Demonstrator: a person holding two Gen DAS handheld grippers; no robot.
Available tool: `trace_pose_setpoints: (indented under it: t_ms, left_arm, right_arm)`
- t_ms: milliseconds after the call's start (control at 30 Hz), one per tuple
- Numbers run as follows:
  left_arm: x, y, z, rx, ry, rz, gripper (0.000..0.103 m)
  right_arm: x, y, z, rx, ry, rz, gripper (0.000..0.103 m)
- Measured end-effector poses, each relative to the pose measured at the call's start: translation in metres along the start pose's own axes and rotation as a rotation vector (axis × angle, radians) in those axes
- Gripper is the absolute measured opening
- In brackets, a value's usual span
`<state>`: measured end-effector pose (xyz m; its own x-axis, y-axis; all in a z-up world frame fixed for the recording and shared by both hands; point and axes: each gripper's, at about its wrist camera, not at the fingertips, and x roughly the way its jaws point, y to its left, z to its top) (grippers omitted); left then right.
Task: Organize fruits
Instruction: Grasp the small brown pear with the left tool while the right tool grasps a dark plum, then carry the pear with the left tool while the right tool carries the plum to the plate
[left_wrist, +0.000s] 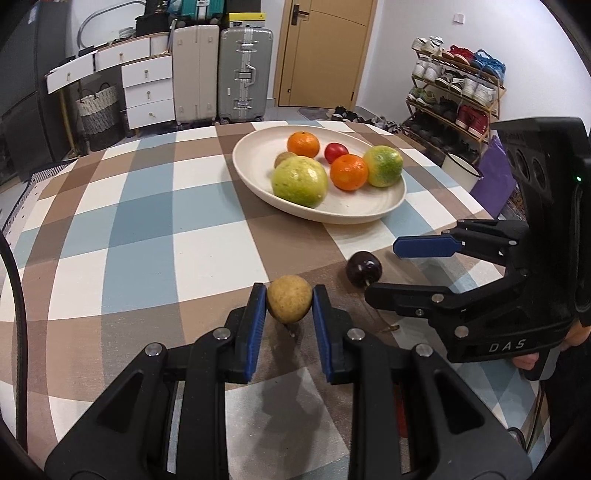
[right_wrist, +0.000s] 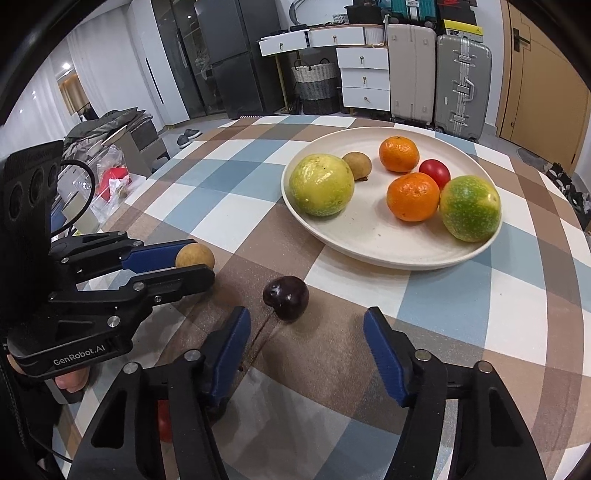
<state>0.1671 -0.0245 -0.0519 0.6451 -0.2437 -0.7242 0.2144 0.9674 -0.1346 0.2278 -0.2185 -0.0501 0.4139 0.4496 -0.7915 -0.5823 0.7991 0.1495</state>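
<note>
My left gripper (left_wrist: 290, 301) is shut on a small tan round fruit (left_wrist: 290, 298), held just above the checked tablecloth (left_wrist: 147, 221). The right wrist view shows the same fruit (right_wrist: 195, 256) between the left gripper's (right_wrist: 201, 261) blue pads. A dark purple plum (right_wrist: 286, 298) lies on the cloth just ahead of my right gripper (right_wrist: 306, 317), nearer its left finger. That gripper is open and its pads are clear of the plum. A cream plate (right_wrist: 369, 258) beyond holds two green-yellow fruits, two oranges, a red fruit and a small brown one.
The plate (left_wrist: 258, 184) sits at the table's far right part. A red thing (right_wrist: 164, 424) shows behind my right gripper's left finger, mostly hidden. Beyond the table stand suitcases (left_wrist: 243, 74), white drawers (left_wrist: 147, 92) and a shoe rack (left_wrist: 454, 92).
</note>
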Motion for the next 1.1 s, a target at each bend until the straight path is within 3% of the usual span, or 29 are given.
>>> trace_pose_setpoints:
  t_ms: [367, 600, 1100]
  left_arm:
    - [0.000, 0.009, 0.000, -0.040, -0.008, 0.017, 0.023]
    - [0.000, 0.011, 0.000, -0.048, -0.011, 0.020, 0.023]
    - [-0.005, 0.010, 0.001, -0.049, -0.033, 0.027, 0.023]
  right_arm:
    - [0.011, 0.012, 0.007, -0.047, 0.015, -0.036, 0.051]
    - [0.013, 0.018, 0.007, -0.076, 0.012, -0.044, 0.028]
    - [0.001, 0.014, 0.009, -0.063, -0.032, -0.039, 0.027]
